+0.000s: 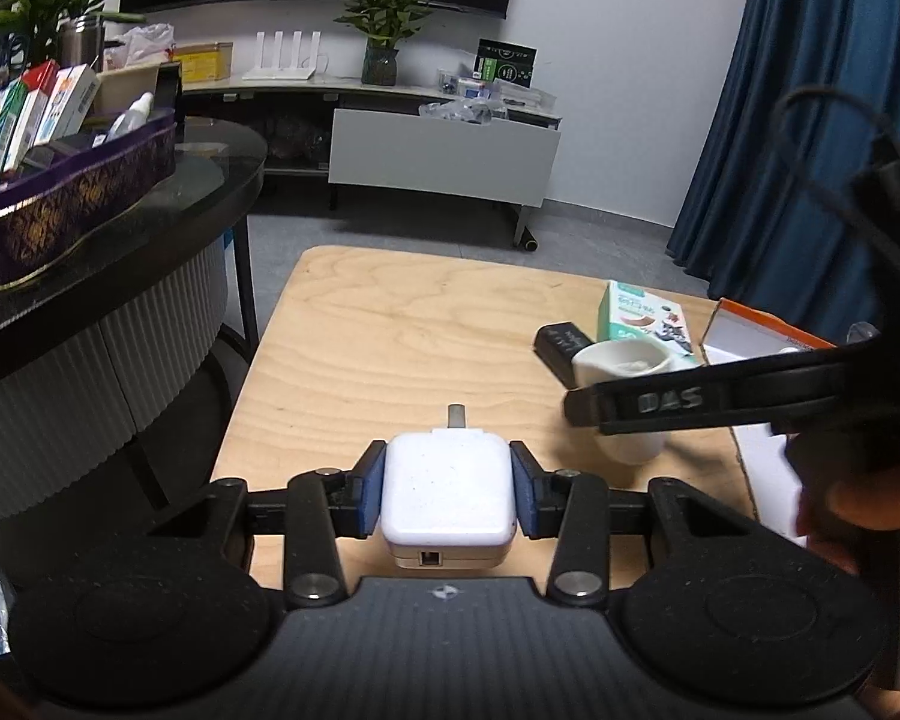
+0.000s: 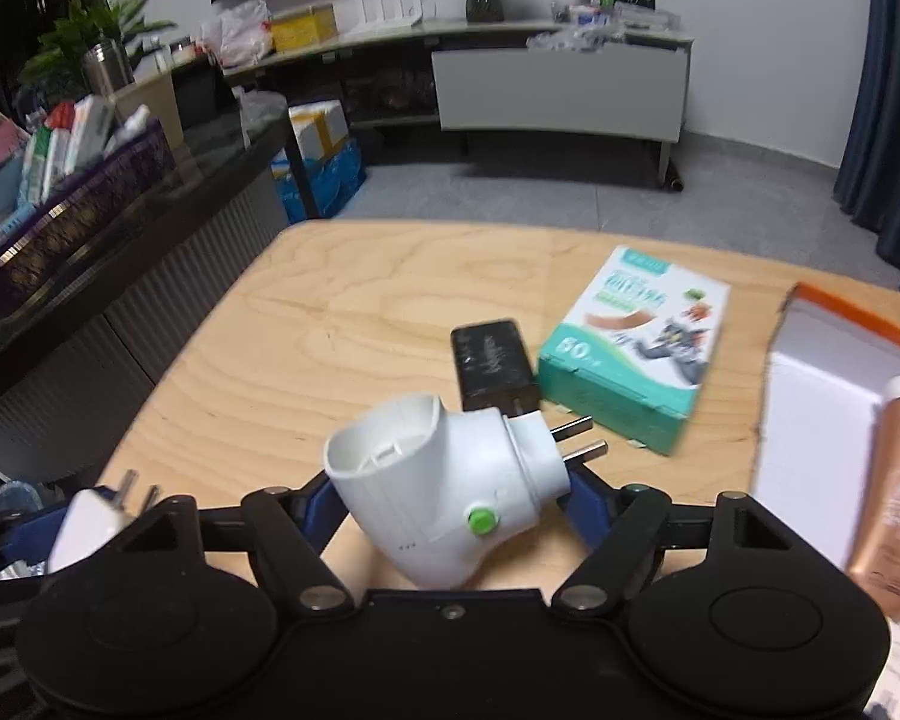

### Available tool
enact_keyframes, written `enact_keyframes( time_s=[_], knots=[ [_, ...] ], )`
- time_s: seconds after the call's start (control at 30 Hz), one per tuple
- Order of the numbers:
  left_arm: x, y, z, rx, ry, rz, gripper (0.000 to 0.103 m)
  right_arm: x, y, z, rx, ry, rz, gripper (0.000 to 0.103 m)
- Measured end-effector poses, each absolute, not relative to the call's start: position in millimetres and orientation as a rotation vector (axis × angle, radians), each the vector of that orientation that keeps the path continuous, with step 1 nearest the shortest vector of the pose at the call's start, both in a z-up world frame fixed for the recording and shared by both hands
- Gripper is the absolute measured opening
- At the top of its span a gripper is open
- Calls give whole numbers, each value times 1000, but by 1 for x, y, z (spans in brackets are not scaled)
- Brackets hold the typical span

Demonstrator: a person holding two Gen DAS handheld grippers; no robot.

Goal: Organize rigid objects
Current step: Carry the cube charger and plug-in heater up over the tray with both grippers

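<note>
My left gripper (image 1: pixel 448 483) is shut on a white square charger (image 1: pixel 448 498), its blue pads pressed on both sides and its metal prongs pointing away over the wooden table (image 1: pixel 390 324). The right wrist view shows that charger (image 2: pixel 84 522) at the lower left. My right gripper (image 2: pixel 450 501) flanks a white plug-in device (image 2: pixel 444 480) with a green button and two prongs. The device stands on the table and the pads sit close beside it without a clear grip. In the left wrist view the device (image 1: pixel 624 366) shows behind a black right-gripper finger (image 1: pixel 660 402).
A black box (image 2: pixel 495 360) and a teal carton (image 2: pixel 636 348) lie mid-table. An orange-rimmed white box (image 2: pixel 810 396) at the right holds a copper tube (image 2: pixel 894 480). A dark glass side table (image 1: pixel 120 240) at the left carries a purple basket (image 1: pixel 60 204) of cartons.
</note>
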State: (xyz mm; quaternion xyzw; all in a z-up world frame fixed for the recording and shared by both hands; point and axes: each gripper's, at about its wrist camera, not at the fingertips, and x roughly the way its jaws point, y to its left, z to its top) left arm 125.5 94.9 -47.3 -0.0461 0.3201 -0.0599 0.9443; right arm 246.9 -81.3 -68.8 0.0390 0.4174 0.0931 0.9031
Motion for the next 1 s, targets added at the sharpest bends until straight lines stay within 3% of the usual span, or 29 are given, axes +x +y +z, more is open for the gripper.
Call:
enact_keyframes(
  time_s=[0.47,1.0],
  knots=[
    [99,30,-13,-30,607,-266,42,140,-164,10,100,694,14,88],
    [84,-81,0,39,593,-513,42,38,-262,14,175,635,-258,88]
  ],
)
